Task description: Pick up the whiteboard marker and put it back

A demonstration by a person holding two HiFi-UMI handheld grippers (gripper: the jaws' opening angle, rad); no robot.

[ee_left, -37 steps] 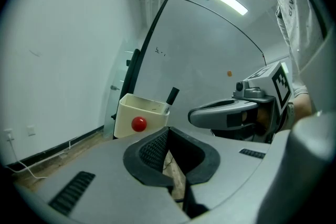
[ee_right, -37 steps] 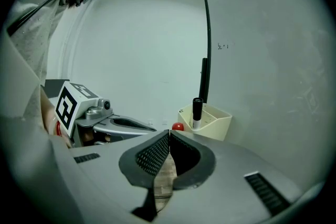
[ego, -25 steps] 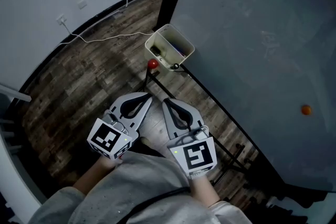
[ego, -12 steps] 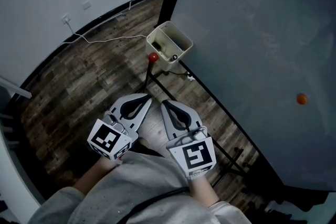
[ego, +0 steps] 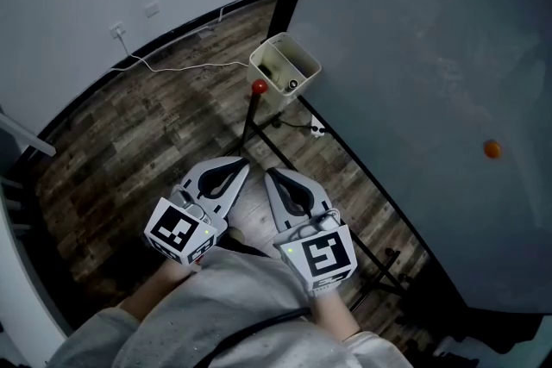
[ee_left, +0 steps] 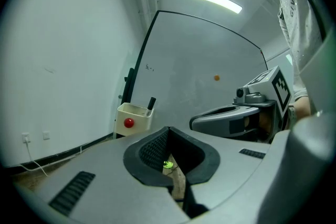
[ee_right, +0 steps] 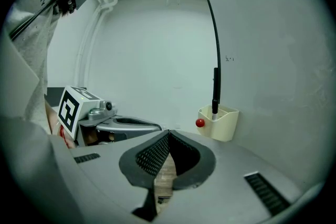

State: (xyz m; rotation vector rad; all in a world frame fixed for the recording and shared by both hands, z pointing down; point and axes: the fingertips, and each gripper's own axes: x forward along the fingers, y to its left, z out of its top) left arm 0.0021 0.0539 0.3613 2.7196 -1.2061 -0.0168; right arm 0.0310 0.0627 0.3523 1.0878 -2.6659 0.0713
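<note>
"How do the jaws stand?"

"The left gripper has its two jaws pressed together with nothing between them; only a slice of floor shows behind the dark ribbed pads. The right gripper is the same, closed and empty."

"And where are they?"

"They are side by side, close in front of the person's body. Below them is the dark wooden plank floor, and both point toward the board."

"The marker?"

"The black whiteboard marker stands upright in a cream plastic holder, well apart from both grippers. A small red round knob sits on the holder's front. The holder hangs at the edge of the large pale whiteboard. Farther along, the board carries a small orange dot."
</note>
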